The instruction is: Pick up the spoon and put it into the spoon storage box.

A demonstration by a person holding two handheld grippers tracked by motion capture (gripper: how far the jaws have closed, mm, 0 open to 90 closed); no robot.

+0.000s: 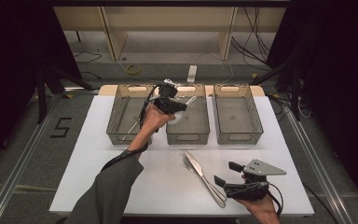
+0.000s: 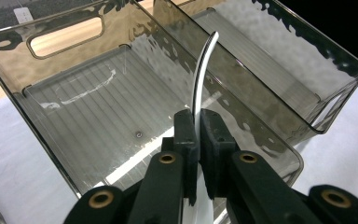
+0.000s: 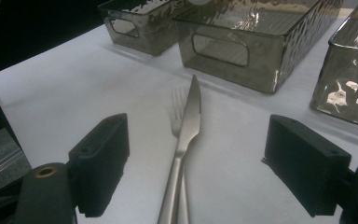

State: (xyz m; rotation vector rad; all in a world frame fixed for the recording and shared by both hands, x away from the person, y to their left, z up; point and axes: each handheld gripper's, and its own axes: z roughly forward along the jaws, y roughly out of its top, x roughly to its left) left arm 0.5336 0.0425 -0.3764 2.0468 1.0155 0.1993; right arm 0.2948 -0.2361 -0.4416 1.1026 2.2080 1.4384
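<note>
High view: three bins (image 1: 189, 139) in a row at 12 o'clock on the white desk (image 1: 98, 158). Left gripper (image 1: 179, 106) over the middle bin, clamping a white spoon (image 1: 189, 101). Knife (image 1: 196, 164) and fork (image 1: 189, 165) at 6 o'clock.

Left gripper view: jaws clenched on the spoon handle (image 2: 201, 84) above the bin floor.

Right gripper view: right gripper (image 3: 196, 163) jaws released, straddling knife and fork handles.

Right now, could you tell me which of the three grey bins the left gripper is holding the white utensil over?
The middle bin. The left gripper, shut on the white utensil, is above it; the left bin and right bin have no gripper over them.
</note>
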